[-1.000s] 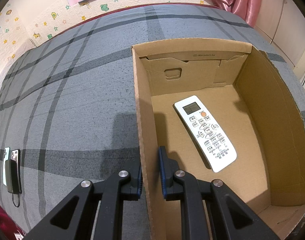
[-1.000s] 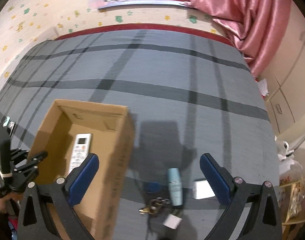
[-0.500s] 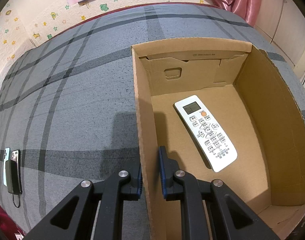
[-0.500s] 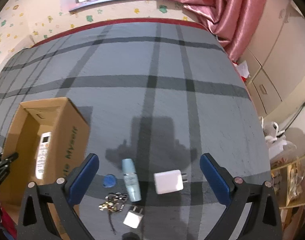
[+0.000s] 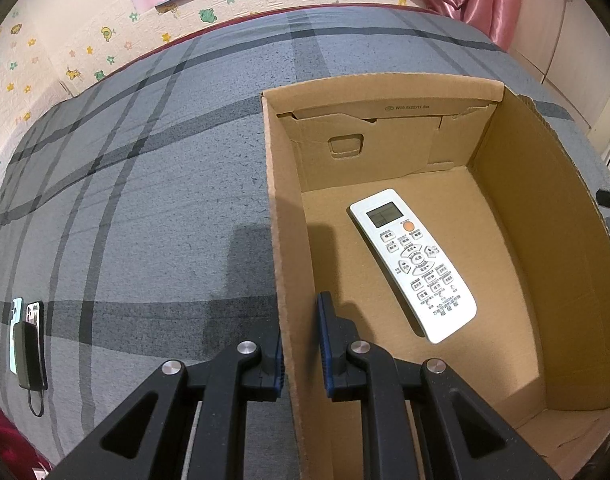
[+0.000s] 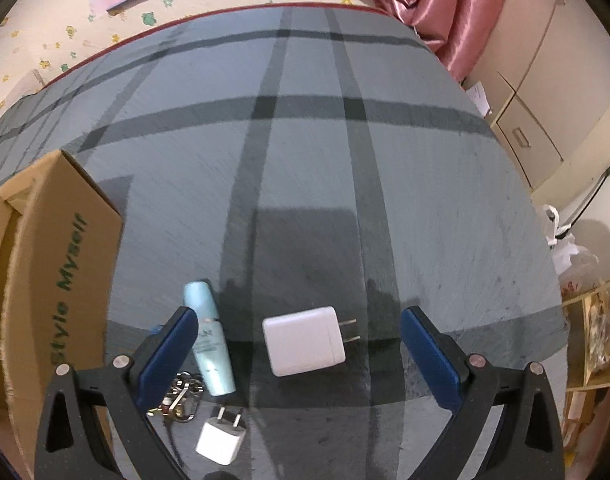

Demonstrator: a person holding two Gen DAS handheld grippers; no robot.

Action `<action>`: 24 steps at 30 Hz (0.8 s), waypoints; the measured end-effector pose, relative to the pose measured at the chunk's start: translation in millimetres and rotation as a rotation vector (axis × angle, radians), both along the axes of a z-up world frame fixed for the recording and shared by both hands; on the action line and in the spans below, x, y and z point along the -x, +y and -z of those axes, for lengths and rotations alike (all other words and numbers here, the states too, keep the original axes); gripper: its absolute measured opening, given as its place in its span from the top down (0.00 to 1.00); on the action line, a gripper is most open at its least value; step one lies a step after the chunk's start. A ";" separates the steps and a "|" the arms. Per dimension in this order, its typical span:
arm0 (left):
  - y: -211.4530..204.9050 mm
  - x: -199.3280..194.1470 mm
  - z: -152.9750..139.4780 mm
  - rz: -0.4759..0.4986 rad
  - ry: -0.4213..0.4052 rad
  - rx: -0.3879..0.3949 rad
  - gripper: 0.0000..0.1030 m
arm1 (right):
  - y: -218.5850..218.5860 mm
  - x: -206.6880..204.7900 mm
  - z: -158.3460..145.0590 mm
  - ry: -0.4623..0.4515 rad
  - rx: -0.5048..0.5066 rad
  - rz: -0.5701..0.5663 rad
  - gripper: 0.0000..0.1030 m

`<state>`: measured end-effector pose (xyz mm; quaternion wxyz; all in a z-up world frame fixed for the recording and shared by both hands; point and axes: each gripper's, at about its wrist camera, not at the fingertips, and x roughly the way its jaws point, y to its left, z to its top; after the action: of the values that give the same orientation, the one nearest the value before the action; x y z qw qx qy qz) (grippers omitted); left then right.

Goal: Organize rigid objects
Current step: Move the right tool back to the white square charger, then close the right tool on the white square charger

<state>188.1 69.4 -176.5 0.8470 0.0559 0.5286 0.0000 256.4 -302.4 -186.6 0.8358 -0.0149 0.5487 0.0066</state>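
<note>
The big charger [image 6: 303,340] is the thing to watch here. It's lying flat on the bed [image 6: 385,200], square white body with its prongs sticking out to the right in the right wrist view, so its long axis runs roughly across, from one finger to the other. It sits pretty much dead centre between the right tongs [image 6: 299,336], which are spread wide with nothing touching the pads. My guess is that's the next pick, and the right hand is clearly the nearer one.

Just left of it is a pale blue bottle [image 6: 209,336], lying lengthwise and close beside the left finger, so a sloppy close could catch it too. Nearer the camera there's a small charger [image 6: 221,440] and a bunch of keys [image 6: 179,396].

The box [image 5: 505,168] is off to the left, with a remote [image 5: 413,264] already lying on its floor. The left tongs [image 5: 301,348] are pinching the box's side wall, one pad outside and one inside, probably just steadying it. Some phones [image 5: 27,340] lie way off on the bed's edge.
</note>
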 end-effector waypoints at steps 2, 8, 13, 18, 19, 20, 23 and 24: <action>-0.1 0.0 -0.4 0.001 0.000 -0.001 0.86 | -3.9 0.5 9.8 0.014 -0.003 0.011 0.00; 0.0 -0.3 -0.3 0.002 0.001 -0.005 0.86 | -14.0 0.2 31.9 0.044 -0.017 0.035 0.00; -0.8 -0.3 0.0 0.002 0.000 -0.011 0.86 | -21.5 -2.0 45.7 0.066 -0.027 0.053 0.00; -0.9 0.2 -0.9 0.001 0.001 -0.009 0.86 | -23.6 -1.9 53.7 0.076 -0.042 0.066 0.00; -1.5 0.4 -0.9 0.003 0.000 -0.014 0.86 | -23.4 -2.6 54.1 0.076 -0.045 0.068 0.00; -1.9 0.6 -0.4 0.003 0.000 -0.017 0.86 | -23.6 -2.8 54.3 0.076 -0.050 0.067 0.00; -1.8 0.5 -0.6 0.001 0.000 -0.014 0.86 | -24.5 -4.3 54.8 0.077 -0.062 0.059 0.02; -1.8 0.9 -0.6 0.002 0.000 -0.015 0.86 | -22.9 -4.3 54.5 0.080 -0.068 0.054 0.07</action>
<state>187.2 67.6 -175.9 0.8467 0.0628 0.5284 0.0032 260.7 -325.2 -241.1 0.8131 0.0288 0.5814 0.0032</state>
